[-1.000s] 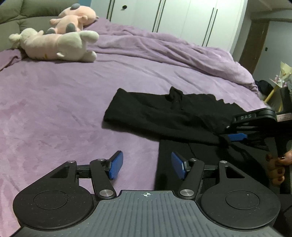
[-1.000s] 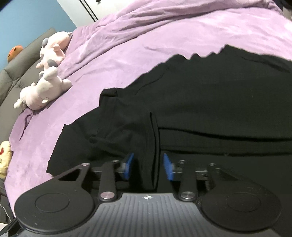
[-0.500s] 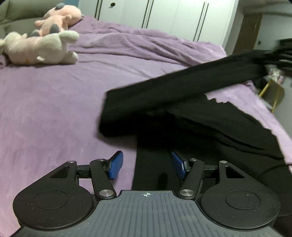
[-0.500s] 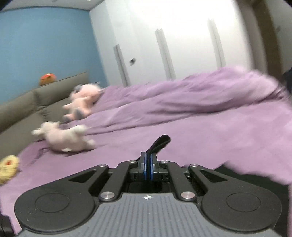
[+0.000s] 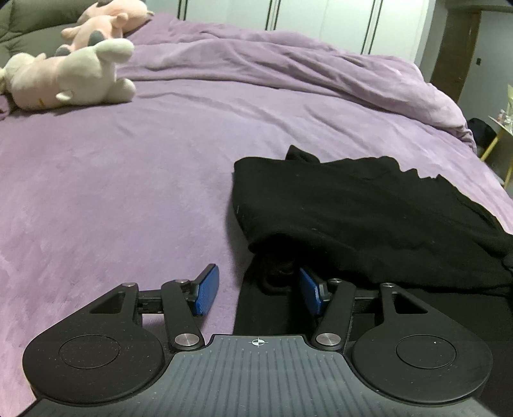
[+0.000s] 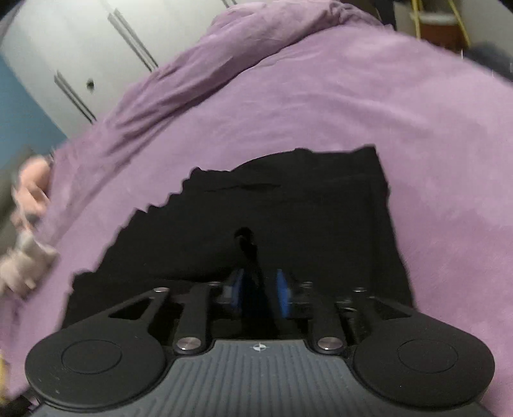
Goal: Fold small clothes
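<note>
a black garment (image 5: 368,211) lies folded over on a purple bed (image 5: 128,166), its doubled layer bunched toward the right half of the left wrist view; the left gripper (image 5: 258,288) hangs low over the near left edge of the cloth, jaws wide apart, one blue pad (image 5: 206,288) over bare blanket and the other tucked at the garment's overhanging fold; nothing sits between them; in the right wrist view, blurred, the right gripper (image 6: 258,288) sits over the near edge of the garment (image 6: 256,208), jaws partly apart with a dark ridge of cloth rising between the pads; whether the pads press on it cannot be told; the garment's far edge shows a jagged outline against the blanket; two plush toys (image 5: 70,77) rest near the head of the bed, well apart from the cloth; white wardrobe doors (image 5: 320,19) stand behind.
</note>
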